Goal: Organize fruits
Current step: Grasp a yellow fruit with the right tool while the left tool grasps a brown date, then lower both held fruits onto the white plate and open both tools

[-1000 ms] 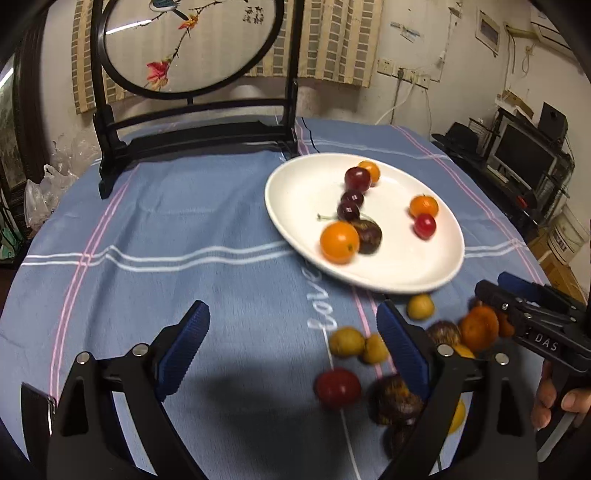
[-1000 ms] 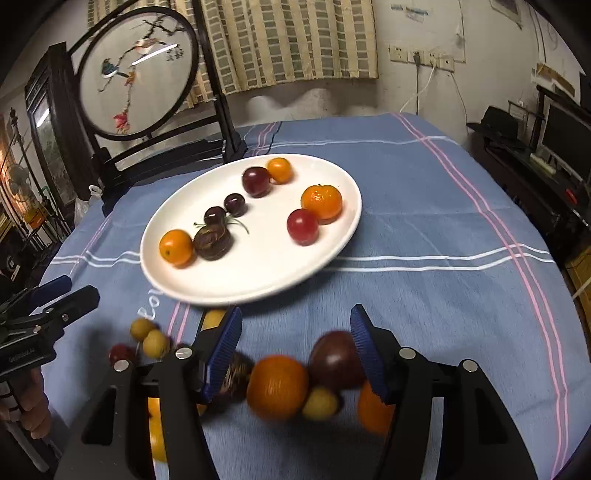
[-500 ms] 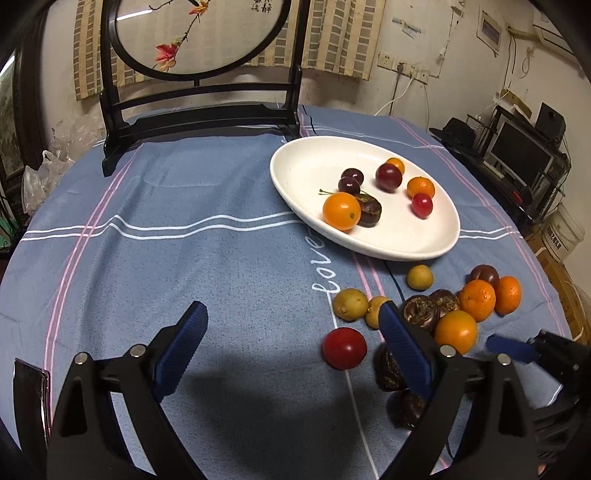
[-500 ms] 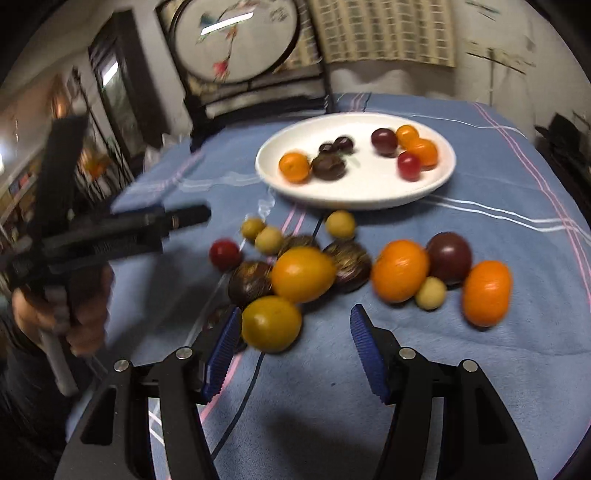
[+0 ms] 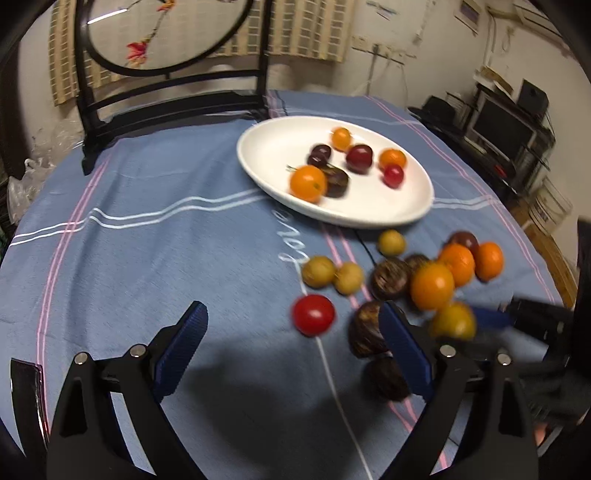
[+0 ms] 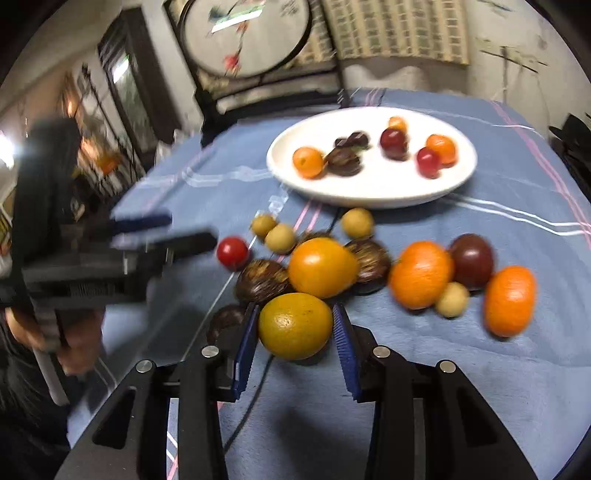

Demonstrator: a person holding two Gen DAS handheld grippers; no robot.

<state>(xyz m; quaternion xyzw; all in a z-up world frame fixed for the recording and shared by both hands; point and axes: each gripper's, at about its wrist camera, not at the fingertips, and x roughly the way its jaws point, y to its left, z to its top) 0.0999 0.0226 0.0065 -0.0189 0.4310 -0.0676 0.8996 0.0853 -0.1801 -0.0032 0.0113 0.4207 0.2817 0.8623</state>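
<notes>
A white plate [image 5: 273, 147] [image 6: 369, 188] holds several small fruits, orange, red and dark. More fruits lie loose on the blue cloth in front of it: oranges, small yellow ones, dark brown ones and a red one [image 5: 313, 314] [image 6: 232, 252]. My right gripper [image 6: 295, 325] has its jaws around a yellow-orange fruit [image 6: 294, 325] [image 5: 452, 321] on the cloth, both pads at its sides. My left gripper [image 5: 291, 332] is open and empty, just above the cloth near the red fruit; it also shows in the right wrist view [image 6: 162, 230].
A black stand with a round embroidered screen [image 5: 166, 33] stands at the table's far edge. A thin cable [image 5: 343, 410] runs across the cloth under the loose fruits. Shelves with a monitor [image 5: 506, 125] are to the right of the table.
My right gripper has moved forward onto the yellow-orange fruit and narrowed its jaws around it. My left gripper has shifted slightly and stays open.
</notes>
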